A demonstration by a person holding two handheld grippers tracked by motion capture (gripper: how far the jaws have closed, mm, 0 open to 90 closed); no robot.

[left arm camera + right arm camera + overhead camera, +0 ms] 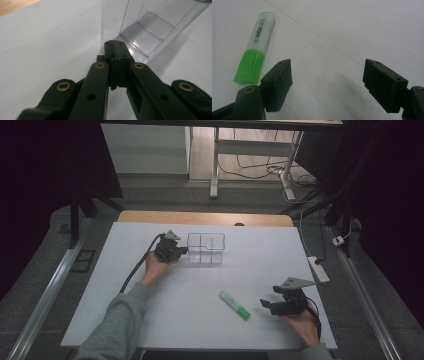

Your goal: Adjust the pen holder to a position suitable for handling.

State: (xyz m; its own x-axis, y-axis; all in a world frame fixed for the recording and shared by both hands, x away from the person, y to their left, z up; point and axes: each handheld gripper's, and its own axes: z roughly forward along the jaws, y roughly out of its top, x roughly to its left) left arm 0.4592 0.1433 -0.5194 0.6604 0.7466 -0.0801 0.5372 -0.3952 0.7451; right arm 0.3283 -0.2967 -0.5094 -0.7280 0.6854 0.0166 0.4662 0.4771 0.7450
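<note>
White, matte table (200, 295) carries one clear, boxy plastic organizer (206, 248) and one flat green highlighter (235, 305). Left tongs (176, 252) are pressed together touching the organizer; right tongs (267, 304) are spread near the highlighter.

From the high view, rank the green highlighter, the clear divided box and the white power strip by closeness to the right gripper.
From the right gripper:
1. Green highlighter, lying just to its left on the table.
2. White power strip, on the floor past the table's right edge.
3. Clear divided box, far side of the table, by the left gripper.
</note>
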